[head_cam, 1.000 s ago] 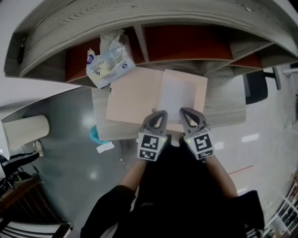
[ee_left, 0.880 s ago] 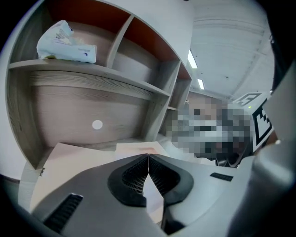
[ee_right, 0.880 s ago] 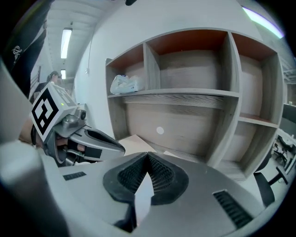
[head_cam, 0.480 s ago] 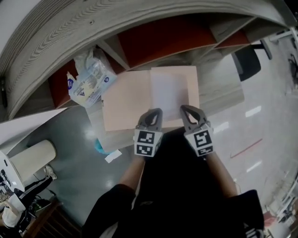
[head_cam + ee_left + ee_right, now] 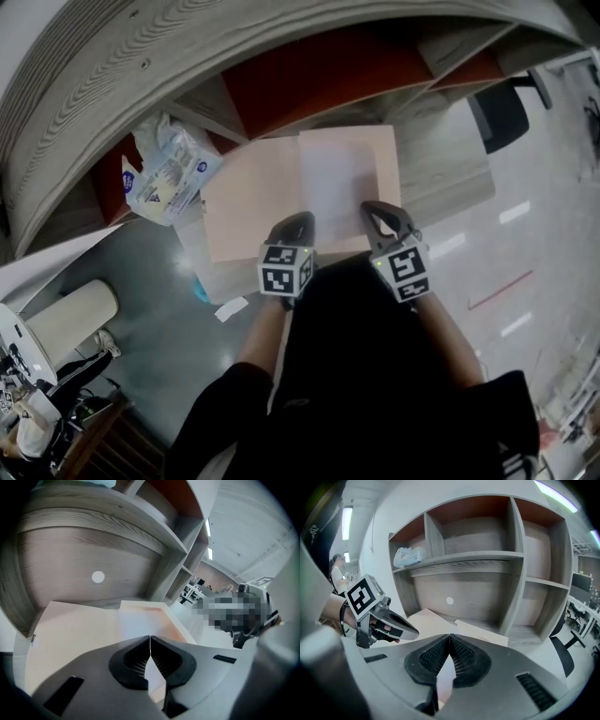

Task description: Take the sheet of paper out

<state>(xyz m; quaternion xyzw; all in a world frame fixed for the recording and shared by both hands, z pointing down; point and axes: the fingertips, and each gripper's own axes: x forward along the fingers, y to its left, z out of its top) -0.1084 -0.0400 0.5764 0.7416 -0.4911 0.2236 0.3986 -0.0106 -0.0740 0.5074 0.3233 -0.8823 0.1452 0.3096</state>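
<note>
Both the left gripper (image 5: 300, 223) and the right gripper (image 5: 373, 208) had dipped toward the near edge of the open folder (image 5: 248, 202), jaws pressed together and empty. The sheet of paper (image 5: 336, 183) lay on its right half, seemingly untouched, extraction not begun.

The left gripper (image 5: 296, 223) and right gripper (image 5: 379, 211) point at the near edge of a pink folder (image 5: 248, 202). The white sheet of paper (image 5: 337, 183) lies just beyond, between their fingertips. A plastic packet (image 5: 169, 173) sits well left.

Before my jaws, the sheet of paper (image 5: 333, 187) lies on the folder's (image 5: 248, 211) right half, on the bench (image 5: 450, 183). A bag (image 5: 169, 169) sits in the shelf (image 5: 459, 557) behind, left.
</note>
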